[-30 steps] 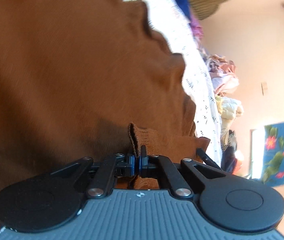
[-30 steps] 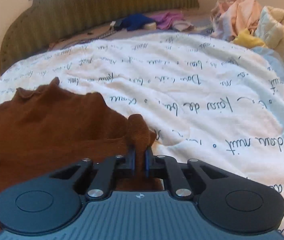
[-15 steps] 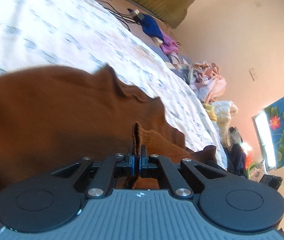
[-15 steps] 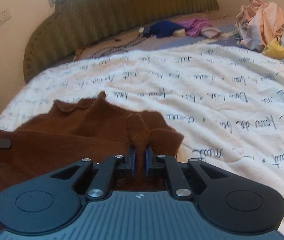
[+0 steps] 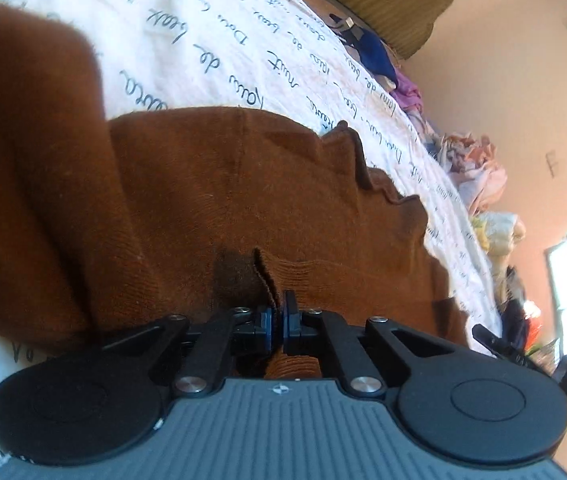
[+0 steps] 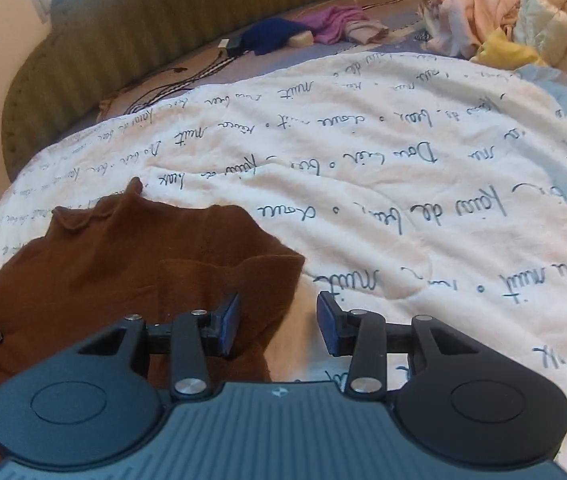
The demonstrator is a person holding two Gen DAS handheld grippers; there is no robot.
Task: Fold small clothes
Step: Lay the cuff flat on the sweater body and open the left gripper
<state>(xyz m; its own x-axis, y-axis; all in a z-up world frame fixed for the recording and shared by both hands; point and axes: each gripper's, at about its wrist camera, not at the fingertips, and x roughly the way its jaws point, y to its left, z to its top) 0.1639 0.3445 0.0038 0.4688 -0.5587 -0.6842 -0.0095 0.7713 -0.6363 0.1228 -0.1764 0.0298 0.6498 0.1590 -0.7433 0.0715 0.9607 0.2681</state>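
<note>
While the left gripper has its jaws pressed together on a ribbed edge of the brown knit garment, the right gripper hovers with its jaws spread wide, holding nothing; its left finger sits over the garment's near corner and its right finger over bare bedding. Spread mostly flat with soft folds, the garment lies on the white blanket, which carries dark cursive lettering and covers the bed. Farther off, cables, a dark blue cloth and a purple cloth rest near the olive ribbed headboard. To the far right, a heap of pale clothes is piled on the bed.
</note>
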